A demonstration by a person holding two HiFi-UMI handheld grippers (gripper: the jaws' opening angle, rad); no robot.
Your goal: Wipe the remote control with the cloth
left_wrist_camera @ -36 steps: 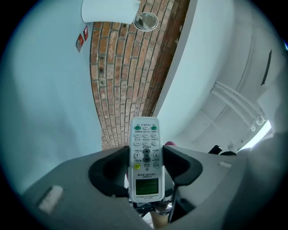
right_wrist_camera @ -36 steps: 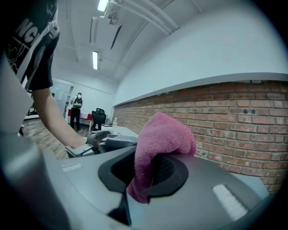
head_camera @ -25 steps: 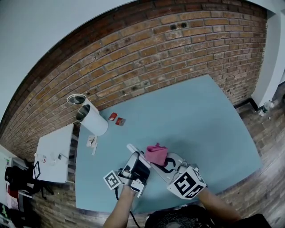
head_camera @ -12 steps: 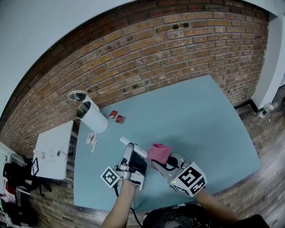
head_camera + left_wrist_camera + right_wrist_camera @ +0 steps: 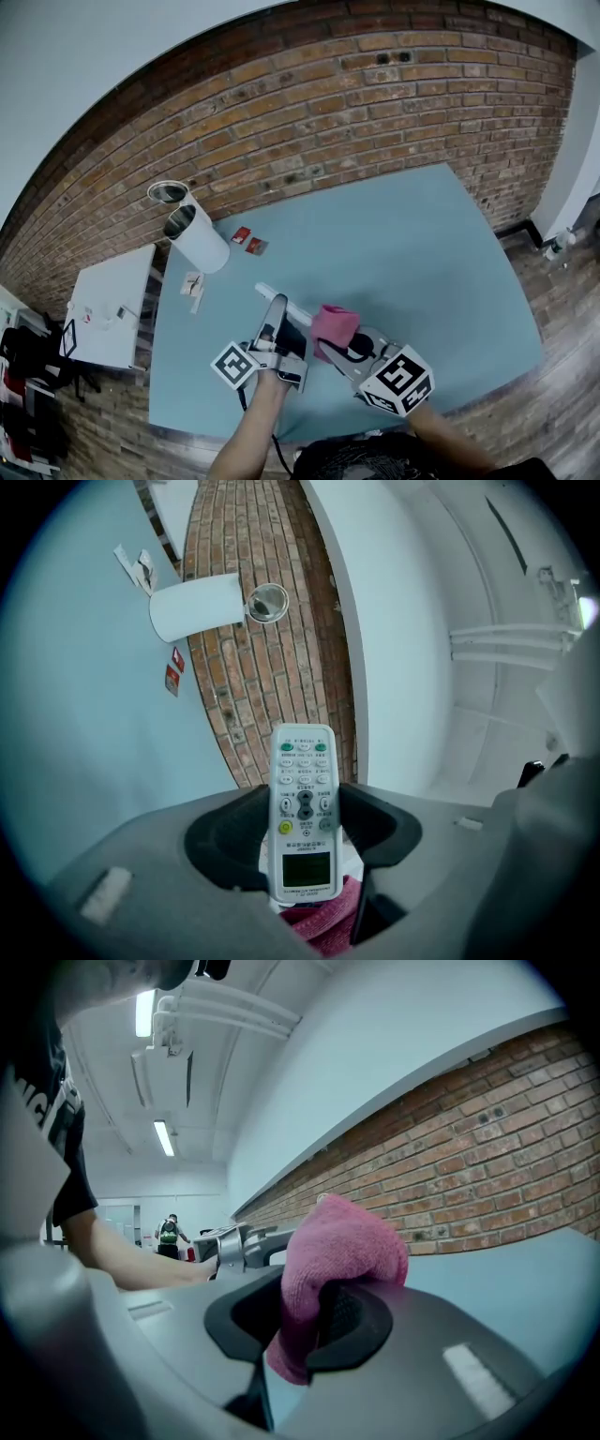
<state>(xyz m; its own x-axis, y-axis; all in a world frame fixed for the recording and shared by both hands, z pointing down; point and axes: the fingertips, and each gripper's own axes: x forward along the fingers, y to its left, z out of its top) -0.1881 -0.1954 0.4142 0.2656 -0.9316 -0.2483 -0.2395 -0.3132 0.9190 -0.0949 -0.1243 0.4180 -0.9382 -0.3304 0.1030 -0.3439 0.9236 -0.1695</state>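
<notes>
the left gripper (image 5: 279, 322), low in the middle of the head view, has its jaws set wide and pressed on the two long edges of a white remote control (image 5: 303, 799). the remote is held off the teal table (image 5: 422, 253), its far end pointing toward the upper left, its buttons and small screen facing the left gripper's camera. the right gripper (image 5: 302, 1327) sits just to the right of it, jaws close together and clamped on a pink cloth (image 5: 342, 1241), which bunches up above the jaws and hangs a little below them. in the left gripper view a fold of the cloth shows right under the remote's near end; whether it touches cannot be told.

at the upper left of the table a white cylinder (image 5: 202, 246) lies tilted, its open mouth turned toward the brick wall (image 5: 328, 112). the inside is dark, so what it holds cannot be made out. a round metal-rimmed thing (image 5: 169, 192) stands just beyond that mouth; lid or second can, i cannot tell. two small red packets (image 5: 248, 240) lie just right of the cylinder, and some paper slips (image 5: 192, 286) below it. a white side table (image 5: 112, 314) stands at the left edge with small items on top.
</notes>
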